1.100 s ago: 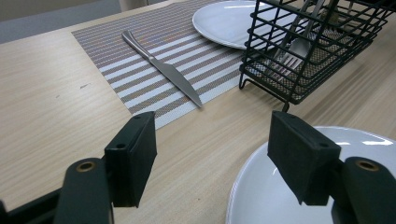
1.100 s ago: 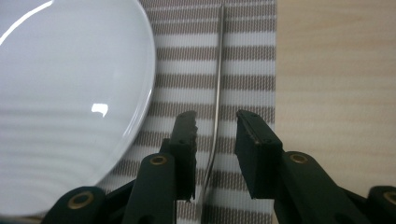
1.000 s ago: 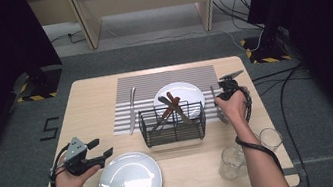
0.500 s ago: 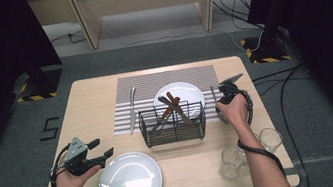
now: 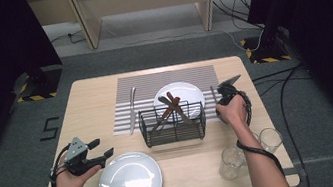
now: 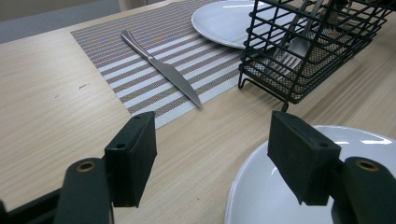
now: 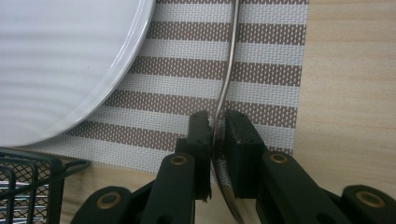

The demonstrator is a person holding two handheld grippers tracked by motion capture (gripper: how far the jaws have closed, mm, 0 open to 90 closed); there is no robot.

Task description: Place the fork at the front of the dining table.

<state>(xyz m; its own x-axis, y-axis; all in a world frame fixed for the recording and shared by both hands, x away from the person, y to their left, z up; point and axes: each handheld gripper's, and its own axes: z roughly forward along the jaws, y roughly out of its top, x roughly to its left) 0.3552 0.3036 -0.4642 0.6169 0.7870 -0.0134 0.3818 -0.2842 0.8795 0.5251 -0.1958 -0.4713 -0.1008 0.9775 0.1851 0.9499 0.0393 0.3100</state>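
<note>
Cutlery handle (image 7: 227, 74), thin and metal, is pinched on the striped placemat (image 7: 261, 60) beside the white plate (image 7: 56, 60) by the right gripper (image 7: 215, 135), whose jaws have just been closing; the left gripper (image 6: 212, 154) is held open.

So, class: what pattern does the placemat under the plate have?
The placemat is woven in brown and pale grey stripes; the right gripper view shows it best.

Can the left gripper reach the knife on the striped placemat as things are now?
Probably yes. The left gripper is open and empty, and the knife lies flat on the placemat ahead of it, with bare table between. The wire basket stands off to the side, not in the way.
</note>
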